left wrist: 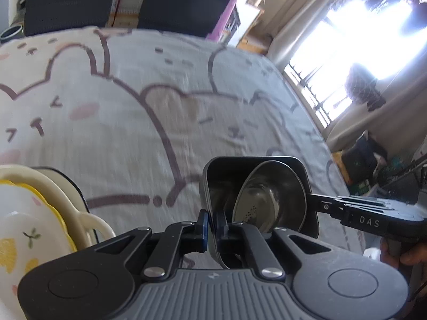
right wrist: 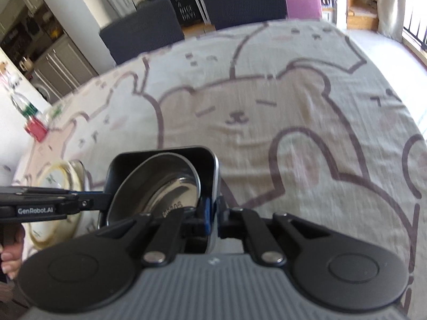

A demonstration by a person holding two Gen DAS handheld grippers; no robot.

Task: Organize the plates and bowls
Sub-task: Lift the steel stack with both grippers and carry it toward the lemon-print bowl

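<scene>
A dark square dish [left wrist: 307,184] hangs tilted above the table with a steel bowl [left wrist: 261,200] lying askew inside it. My left gripper [left wrist: 212,224] is shut on the dish's near-left rim. My right gripper [left wrist: 311,200] pinches the opposite rim. In the right wrist view the square dish [right wrist: 214,170] and the steel bowl [right wrist: 160,186] show the same grip: right gripper [right wrist: 213,210] shut on the right wall, left gripper [right wrist: 105,200] on the left wall. A stack of plates [left wrist: 40,213], white with lemons on top, sits at the left.
A bear-print cloth [left wrist: 160,93] covers the table. The plate stack [right wrist: 61,176] lies under the left gripper's arm. A red box [right wrist: 36,130] stands at the far left edge. Dark chairs [right wrist: 141,29] line the far side. A hand [right wrist: 10,261] holds the left grip.
</scene>
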